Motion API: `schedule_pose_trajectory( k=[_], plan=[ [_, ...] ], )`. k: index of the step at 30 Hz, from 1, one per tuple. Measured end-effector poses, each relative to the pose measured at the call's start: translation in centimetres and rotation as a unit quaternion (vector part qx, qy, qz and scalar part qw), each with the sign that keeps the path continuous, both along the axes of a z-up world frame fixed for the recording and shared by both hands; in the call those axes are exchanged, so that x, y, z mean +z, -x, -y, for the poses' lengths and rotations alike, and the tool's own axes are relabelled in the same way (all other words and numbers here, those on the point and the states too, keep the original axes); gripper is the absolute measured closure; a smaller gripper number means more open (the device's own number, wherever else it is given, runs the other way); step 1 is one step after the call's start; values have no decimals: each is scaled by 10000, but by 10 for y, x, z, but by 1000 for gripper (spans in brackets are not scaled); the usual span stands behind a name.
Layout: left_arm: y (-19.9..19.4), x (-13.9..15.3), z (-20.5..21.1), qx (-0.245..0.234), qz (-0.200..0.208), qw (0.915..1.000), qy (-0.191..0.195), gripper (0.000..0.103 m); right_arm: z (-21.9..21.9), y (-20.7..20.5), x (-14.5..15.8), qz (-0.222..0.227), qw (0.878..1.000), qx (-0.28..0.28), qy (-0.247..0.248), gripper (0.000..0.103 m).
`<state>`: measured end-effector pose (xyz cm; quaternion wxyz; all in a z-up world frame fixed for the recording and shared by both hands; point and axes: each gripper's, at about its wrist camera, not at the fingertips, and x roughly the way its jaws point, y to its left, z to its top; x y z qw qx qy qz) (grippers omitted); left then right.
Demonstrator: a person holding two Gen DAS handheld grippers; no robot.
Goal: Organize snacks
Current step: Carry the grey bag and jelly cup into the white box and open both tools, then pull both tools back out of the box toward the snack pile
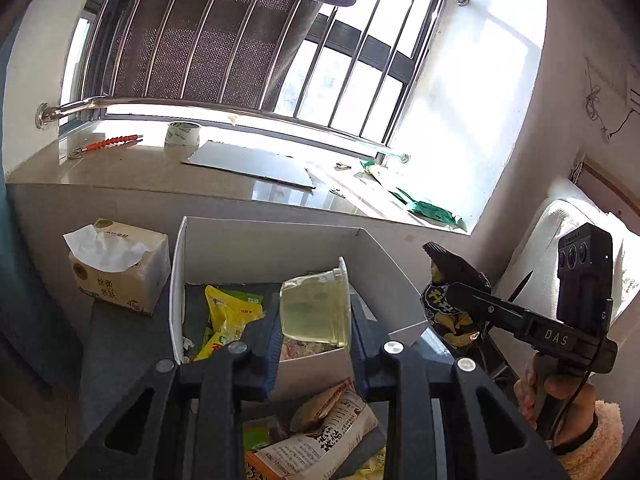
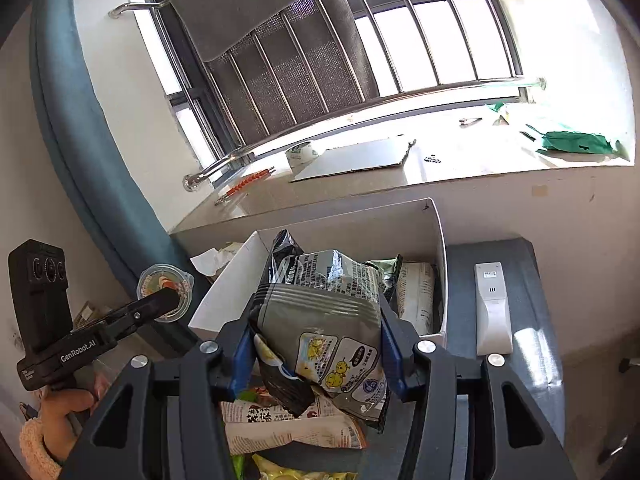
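With the left tool [image 1: 316,312] gripping the cup [image 1: 314,306] and the right tool [image 2: 320,344] the bag [image 2: 332,320], lower each well inside the box [image 1: 276,248] before letting go

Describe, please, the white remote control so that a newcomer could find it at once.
Start at the white box of snacks below the window ledge. Just right of that box, on the dark grey surface, lies the white remote control. It is the only slim, hard, plain white bar there, not a crinkly packet.

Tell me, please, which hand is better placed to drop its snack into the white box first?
Probably left. Its tongs hold the jelly cup right over the white box; the right tongs' grey snack bag hangs nearer the front wall.
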<state>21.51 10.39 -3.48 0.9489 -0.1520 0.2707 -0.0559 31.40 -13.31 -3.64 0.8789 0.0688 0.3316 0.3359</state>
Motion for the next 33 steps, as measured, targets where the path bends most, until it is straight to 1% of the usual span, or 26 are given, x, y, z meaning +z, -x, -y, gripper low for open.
schedule_pose_trajectory(
  k=[1,3,5,6,7,8,9,10,13,16,18,20,22,27,33],
  plan=[
    [-10,0,-4,31,-53,10000,-58,70,-7,-11,0,-29,10000,-31,43,46],
    [-31,-5,-10,-11,-214,9998,-42,70,-18,-30,0,-15,9998,-132,164,46],
    [-46,-10,-7,-13,-306,9994,-142,70,-28,-44,-4,-88,9994,-145,317,45],
    [-52,-12,-6,-72,-390,9990,-204,70,-32,-49,-5,-83,9991,-175,371,39],
    [-58,-14,-5,-118,-499,9984,-257,65,-35,-54,-7,-85,9987,-203,453,32],
    [-60,-16,-4,-79,-574,9978,-323,43,-36,-59,-9,-121,9983,-220,523,12],
    [-60,-16,-4,-27,-614,9974,-368,24,-35,-61,-11,-150,9983,-263,494,1],
    [-58,-17,-5,32,-594,9975,-390,1,-31,-62,-12,-164,9986,-313,398,0],
    [-48,-16,-6,51,-450,9982,-385,0,-23,-57,-14,-220,9986,-380,278,0],
    [-39,-17,-9,109,-488,9981,-362,0,-19,-47,-11,-100,9988,-444,200,0],
    [-28,-16,-8,135,-443,9980,-424,0,-18,-40,-6,-76,9992,-367,140,0],
    [-17,-14,-9,157,-402,9983,-402,0,-14,-29,0,2,9995,-327,40,0],
    [-1,-14,-11,161,-321,9987,-360,0,-11,-16,5,112,9996,-270,-24,0],
    [40,-16,-11,154,-206,9988,-405,0,0,30,12,438,9989,-89,-121,0],
    [93,-25,3,-19,-94,9982,-596,0,19,85,1,654,9977,97,-146,0]
  ],
)
